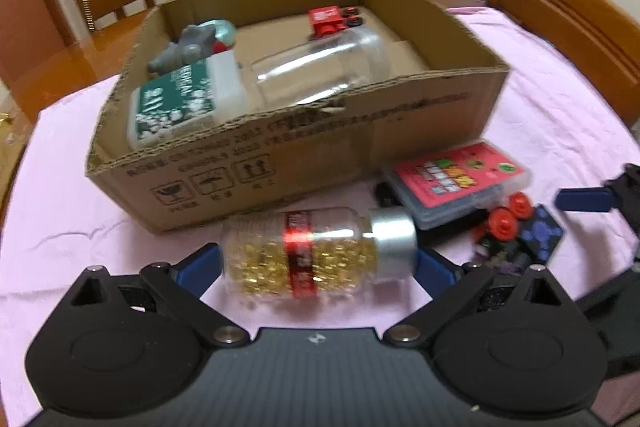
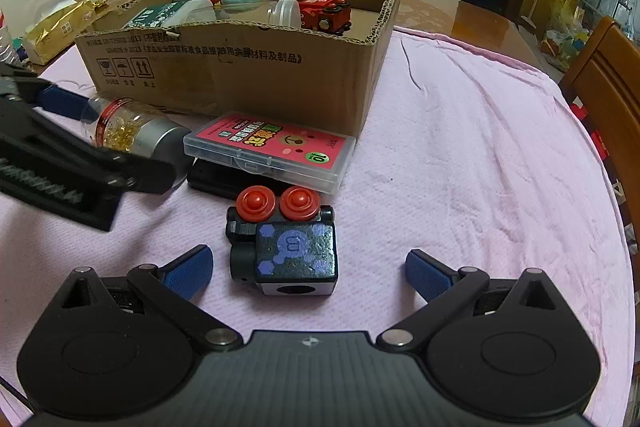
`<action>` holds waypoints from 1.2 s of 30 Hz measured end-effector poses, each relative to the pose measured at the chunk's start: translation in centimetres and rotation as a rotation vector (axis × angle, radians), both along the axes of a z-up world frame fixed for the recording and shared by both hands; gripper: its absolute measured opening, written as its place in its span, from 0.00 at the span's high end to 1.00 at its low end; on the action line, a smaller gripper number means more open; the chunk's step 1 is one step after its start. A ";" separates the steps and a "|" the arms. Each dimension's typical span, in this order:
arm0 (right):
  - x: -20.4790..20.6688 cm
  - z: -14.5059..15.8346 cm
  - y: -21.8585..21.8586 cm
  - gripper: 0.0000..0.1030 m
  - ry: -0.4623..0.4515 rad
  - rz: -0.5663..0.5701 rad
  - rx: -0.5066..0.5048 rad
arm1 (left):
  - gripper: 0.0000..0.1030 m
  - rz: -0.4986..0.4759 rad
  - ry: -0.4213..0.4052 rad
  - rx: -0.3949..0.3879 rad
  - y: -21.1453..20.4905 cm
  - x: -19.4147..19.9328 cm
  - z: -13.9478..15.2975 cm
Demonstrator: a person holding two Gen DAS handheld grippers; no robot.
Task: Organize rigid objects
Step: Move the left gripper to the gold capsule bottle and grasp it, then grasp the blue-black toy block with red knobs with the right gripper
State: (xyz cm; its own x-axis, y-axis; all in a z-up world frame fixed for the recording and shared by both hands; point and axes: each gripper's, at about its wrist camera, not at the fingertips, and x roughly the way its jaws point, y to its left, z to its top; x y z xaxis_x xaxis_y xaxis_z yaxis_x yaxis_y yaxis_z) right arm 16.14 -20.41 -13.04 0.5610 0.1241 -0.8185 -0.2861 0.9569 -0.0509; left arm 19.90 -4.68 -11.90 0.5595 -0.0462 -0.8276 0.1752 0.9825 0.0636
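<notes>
Left gripper (image 1: 318,261) fingers clamped on capsule bottle (image 1: 316,253), endwise, just before box (image 1: 304,147) — needed lift over front wall. Right gripper (image 2: 308,269) fingers apart, flanking toy block (image 2: 286,255) on table — unclosed.

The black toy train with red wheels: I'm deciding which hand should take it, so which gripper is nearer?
Right. The right gripper is open around the black toy train; the left gripper holds the capsule bottle off to its left.

Clear glossy plastic bottle (image 1: 312,251) with a matt silver metal-look cap between the left tongs' fingers; beyond it, rough corrugated cardboard box (image 1: 360,131). Ahead of the right tongs, matt black toy block (image 2: 294,251) on soft, wrinkled pink cloth (image 2: 460,147).
</notes>
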 end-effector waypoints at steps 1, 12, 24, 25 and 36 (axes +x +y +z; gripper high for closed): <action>0.0 0.0 0.0 0.00 0.000 0.003 0.000 | 0.03 0.008 0.000 -0.001 0.2 0.0 -0.1; 0.0 0.5 0.6 0.09 0.010 0.058 -0.002 | 0.03 0.039 -0.006 -0.008 1.5 -0.1 -0.4; 0.4 1.2 0.9 0.42 -0.002 0.081 0.005 | 0.06 0.040 -0.010 -0.037 1.8 0.4 -0.1; 0.4 1.2 0.9 0.42 0.000 0.080 0.006 | 0.07 0.038 -0.010 -0.037 1.7 0.4 0.0; 0.3 1.8 0.7 0.44 0.034 0.082 -0.004 | 0.10 -0.003 0.044 -0.034 1.9 0.2 0.5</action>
